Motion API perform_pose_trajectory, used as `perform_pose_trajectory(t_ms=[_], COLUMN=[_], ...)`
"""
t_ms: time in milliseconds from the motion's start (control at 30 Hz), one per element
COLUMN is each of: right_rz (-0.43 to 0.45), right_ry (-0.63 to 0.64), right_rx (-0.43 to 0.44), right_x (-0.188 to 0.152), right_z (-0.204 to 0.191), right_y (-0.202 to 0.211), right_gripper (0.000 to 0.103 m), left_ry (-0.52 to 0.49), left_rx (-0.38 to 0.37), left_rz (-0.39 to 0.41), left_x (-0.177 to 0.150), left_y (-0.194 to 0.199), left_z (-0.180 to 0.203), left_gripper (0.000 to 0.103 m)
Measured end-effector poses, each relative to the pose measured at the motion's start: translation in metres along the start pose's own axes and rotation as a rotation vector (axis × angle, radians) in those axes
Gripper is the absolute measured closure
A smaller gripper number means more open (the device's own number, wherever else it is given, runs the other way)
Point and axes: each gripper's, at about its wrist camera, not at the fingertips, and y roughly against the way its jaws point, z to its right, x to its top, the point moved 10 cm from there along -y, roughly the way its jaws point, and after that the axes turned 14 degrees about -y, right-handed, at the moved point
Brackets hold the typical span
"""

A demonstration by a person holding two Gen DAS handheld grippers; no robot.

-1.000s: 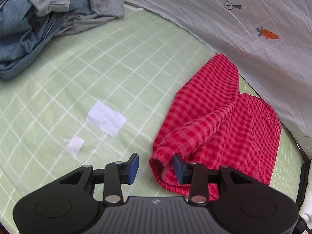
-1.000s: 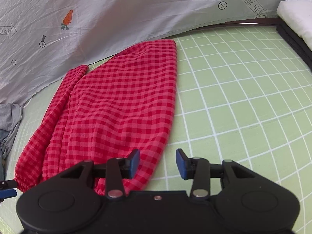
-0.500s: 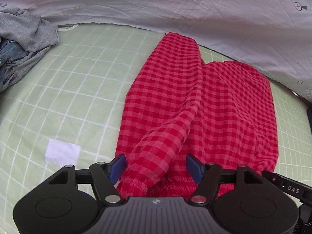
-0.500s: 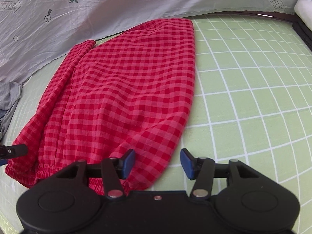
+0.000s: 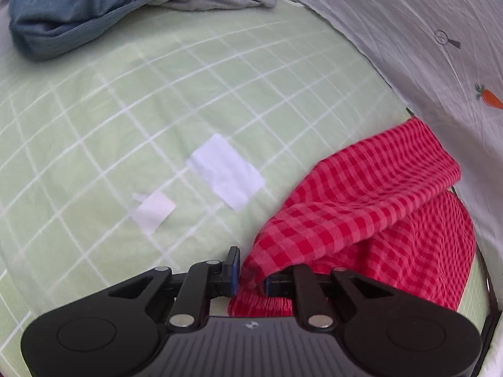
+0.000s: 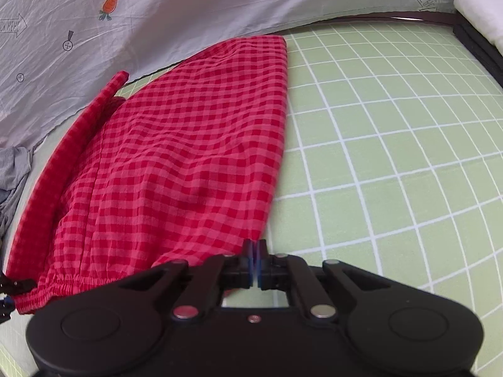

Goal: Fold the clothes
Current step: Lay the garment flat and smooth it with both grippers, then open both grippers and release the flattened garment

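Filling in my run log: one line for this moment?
step: grasp | left gripper: closing on red checked shorts waistband | right gripper: shut on waistband corner | surface: green grid mat

At the lower centre of the frame our left gripper (image 5: 250, 275) is closing its jaws, with a bunched fold of the red checked garment (image 5: 377, 207) between them. The garment runs from the jaws up to the right edge, its elastic hem just below the fingers. We see a green grid mat (image 5: 157, 94) filling the middle. Two white paper pieces (image 5: 226, 174) lie on it left of the garment. A heap of blue-grey clothes (image 5: 78, 9) occupies the upper left. A grey printed sheet (image 5: 424, 31) covers the upper right.
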Motion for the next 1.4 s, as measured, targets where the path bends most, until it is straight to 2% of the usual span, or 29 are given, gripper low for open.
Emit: perform_pose_trajectory(t_ms=[100, 167, 200, 233, 367, 400, 433, 467, 500, 600, 633, 700, 767, 800, 833, 867, 933, 1000, 1067, 1267, 1400], right_rz=[-0.004, -0.007, -0.008, -0.007, 0.001, 0.002, 0.000, -0.004, -0.005, -0.003, 0.009, 0.029, 0.050, 0.055, 0.052, 0.049, 0.048, 0.061, 0.068, 0.050, 0.029], right_ry=[-0.008, -0.018, -0.023, -0.028, -0.053, -0.060, -0.065, -0.063, -0.056, -0.021, 0.005, 0.062, 0.114, 0.129, 0.118, 0.107, 0.073, 0.060, 0.043, 0.061, 0.113], right_rx=[-0.001, 0.007, 0.011, 0.017, 0.038, 0.043, 0.049, 0.056, 0.062, 0.061, 0.050, 0.015, -0.010, -0.016, -0.011, -0.006, 0.001, -0.017, -0.027, -0.073, -0.095], right_x=[-0.002, -0.002, -0.003, -0.003, 0.003, 0.004, 0.005, 0.006, 0.004, 0.002, 0.003, 0.003, 0.004, 0.004, 0.005, 0.006, 0.008, 0.009, 0.007, -0.024, -0.047], right_z=[0.001, 0.000, 0.000, -0.001, -0.006, -0.007, -0.009, -0.012, -0.015, -0.021, -0.022, -0.023, -0.021, -0.020, -0.017, -0.014, -0.005, 0.004, 0.014, 0.043, 0.056], right_y=[0.001, 0.000, -0.001, -0.002, -0.006, -0.007, -0.009, -0.011, -0.012, -0.015, -0.016, -0.017, -0.017, -0.017, -0.017, -0.016, -0.014, -0.007, 0.003, 0.032, 0.049], right_gripper=[0.099, 0.087, 0.081, 0.070, 0.058, 0.055, 0.045, 0.032, 0.027, 0.025, 0.027, 0.035, 0.069, 0.080, 0.095, 0.101, 0.102, 0.103, 0.103, 0.103, 0.103], left_ry=[0.039, 0.014, -0.008, -0.039, -0.172, -0.205, -0.237, -0.269, -0.298, -0.391, -0.417, -0.470, -0.481, -0.458, -0.434, -0.397, -0.333, -0.270, -0.207, -0.122, -0.134], left_rx=[-0.003, 0.008, 0.010, 0.017, 0.045, 0.050, 0.052, 0.053, 0.053, 0.057, 0.065, 0.095, 0.127, 0.129, 0.131, 0.131, 0.148, 0.153, 0.119, 0.098, 0.121], left_rz=[0.005, 0.015, 0.020, 0.027, 0.058, 0.065, 0.067, 0.069, 0.067, 0.035, 0.025, 0.012, 0.018, 0.019, 0.021, 0.021, 0.014, 0.002, 0.004, -0.028, -0.042], left_x=[-0.013, -0.020, -0.020, -0.020, -0.014, -0.011, -0.008, -0.006, -0.004, -0.003, -0.004, -0.005, -0.005, -0.004, -0.004, -0.003, -0.003, -0.007, -0.013, -0.053, -0.076], left_y=[0.011, 0.019, 0.022, 0.024, 0.033, 0.034, 0.033, 0.033, 0.030, 0.020, 0.018, 0.009, 0.007, 0.007, 0.007, 0.008, 0.008, 0.010, 0.015, 0.033, 0.043], left_z=[-0.015, -0.017, -0.015, -0.012, 0.001, 0.006, 0.012, 0.017, 0.024, 0.039, 0.042, 0.047, 0.044, 0.040, 0.035, 0.028, 0.015, 0.000, -0.009, -0.028, -0.034], left_gripper=[0.086, 0.084, 0.079, 0.073, 0.058, 0.049, 0.041, 0.039, 0.038, 0.034, 0.034, 0.034, 0.034, 0.036, 0.041, 0.046, 0.072, 0.087, 0.087, 0.087, 0.084])
